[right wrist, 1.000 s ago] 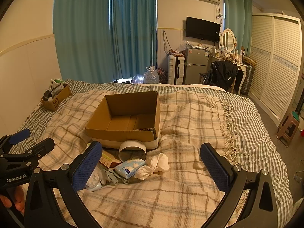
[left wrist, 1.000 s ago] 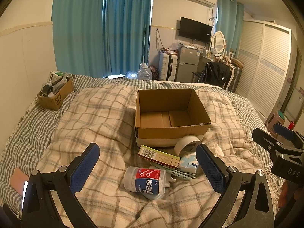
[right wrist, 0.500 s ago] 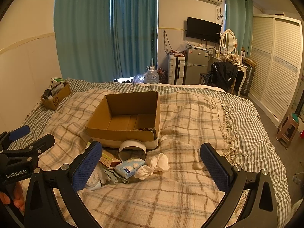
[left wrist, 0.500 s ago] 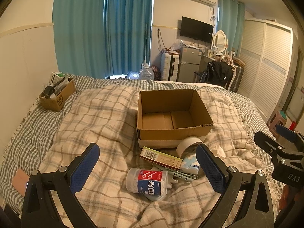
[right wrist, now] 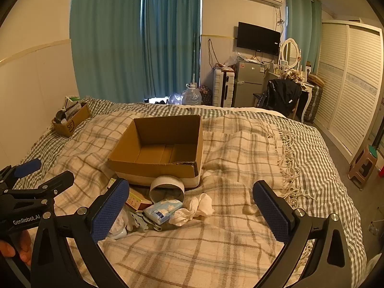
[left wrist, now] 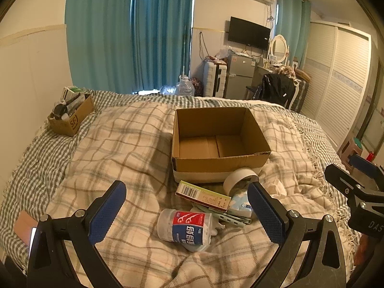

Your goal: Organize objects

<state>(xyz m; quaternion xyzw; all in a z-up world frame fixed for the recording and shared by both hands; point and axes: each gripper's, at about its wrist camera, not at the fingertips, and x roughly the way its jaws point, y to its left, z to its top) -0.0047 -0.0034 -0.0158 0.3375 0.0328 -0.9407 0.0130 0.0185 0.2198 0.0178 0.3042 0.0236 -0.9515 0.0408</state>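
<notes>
An empty open cardboard box (left wrist: 219, 141) (right wrist: 158, 148) sits on the plaid blanket. In front of it lies a small pile: a floss-pick tub with a red and blue label (left wrist: 186, 228), a flat carton with a barcode (left wrist: 202, 195), a white tape roll (left wrist: 240, 180) (right wrist: 166, 188), a blue tissue pack (right wrist: 162, 210) (left wrist: 241, 205), crumpled white tissue (right wrist: 193, 207) and some pale strips (left wrist: 225, 217). My left gripper (left wrist: 186, 212) is open and empty, held just above the tub. My right gripper (right wrist: 189, 212) is open and empty, near the tissue.
A small cardboard box (left wrist: 70, 117) full of items stands at the bed's far left. The blanket's fringe (right wrist: 288, 165) runs along the right. A stool (right wrist: 363, 165) stands on the floor beside the bed, by a louvred wardrobe (right wrist: 352, 79).
Both views have shifted slightly: the box and pile sit a little further right in the left wrist view. Both grippers stay open; no object moved.
</notes>
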